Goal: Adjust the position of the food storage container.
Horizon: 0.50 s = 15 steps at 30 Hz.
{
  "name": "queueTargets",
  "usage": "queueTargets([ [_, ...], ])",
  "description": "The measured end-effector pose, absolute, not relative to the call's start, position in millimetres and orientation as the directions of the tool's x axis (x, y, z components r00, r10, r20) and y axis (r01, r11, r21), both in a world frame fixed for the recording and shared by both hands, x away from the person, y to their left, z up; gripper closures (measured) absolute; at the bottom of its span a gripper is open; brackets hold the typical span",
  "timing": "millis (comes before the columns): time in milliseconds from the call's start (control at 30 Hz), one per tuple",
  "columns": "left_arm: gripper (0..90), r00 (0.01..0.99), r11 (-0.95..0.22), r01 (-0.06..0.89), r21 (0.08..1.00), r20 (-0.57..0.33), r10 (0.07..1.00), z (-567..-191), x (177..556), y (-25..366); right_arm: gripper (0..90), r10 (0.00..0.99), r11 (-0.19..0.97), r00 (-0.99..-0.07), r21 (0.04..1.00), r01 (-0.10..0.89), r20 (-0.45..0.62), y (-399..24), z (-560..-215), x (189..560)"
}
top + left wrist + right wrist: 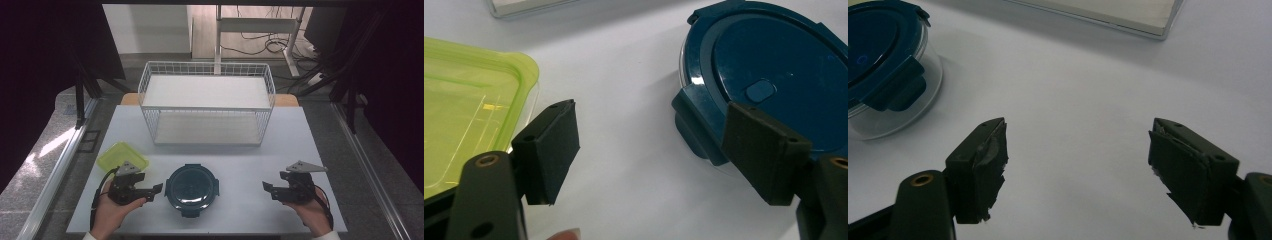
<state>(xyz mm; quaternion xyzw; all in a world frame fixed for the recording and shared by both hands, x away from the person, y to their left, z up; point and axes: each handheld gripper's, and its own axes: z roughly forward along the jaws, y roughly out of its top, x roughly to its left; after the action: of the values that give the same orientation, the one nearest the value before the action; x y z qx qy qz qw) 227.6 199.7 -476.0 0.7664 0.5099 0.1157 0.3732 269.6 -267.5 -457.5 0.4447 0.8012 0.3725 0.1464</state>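
Trouble waits at the round blue-lidded container (pixel 192 189) near the worktop's (pixel 240 160) front edge: my left hand-held gripper (pixel 156 190) and right hand-held gripper (pixel 267 189) hang released, empty; a one-sided nudge could slide it off.

Free room and obstacles on the table (pixel 300 145). The wire rack (pixel 207 102) blocks the middle of the far edge. The round blue-lidded container (pixel 192 188) stands at the middle of the near edge, the green-lidded box (pixel 122 157) near the left edge. Bare strips run between them, and the near right corner lies open around the right gripper (pixel 269 189).
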Motion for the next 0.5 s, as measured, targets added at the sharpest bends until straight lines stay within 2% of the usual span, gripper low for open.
queueTargets([
  [500, 25.1, 0.449, -0.202, 0.709, 0.676, -0.211, 0.868, -478.2, 227.7, 202.1, 24.8, 0.813, 0.345, -0.575, 0.72, 0.603, 0.092, -264.3, -457.9, 271.2],
])
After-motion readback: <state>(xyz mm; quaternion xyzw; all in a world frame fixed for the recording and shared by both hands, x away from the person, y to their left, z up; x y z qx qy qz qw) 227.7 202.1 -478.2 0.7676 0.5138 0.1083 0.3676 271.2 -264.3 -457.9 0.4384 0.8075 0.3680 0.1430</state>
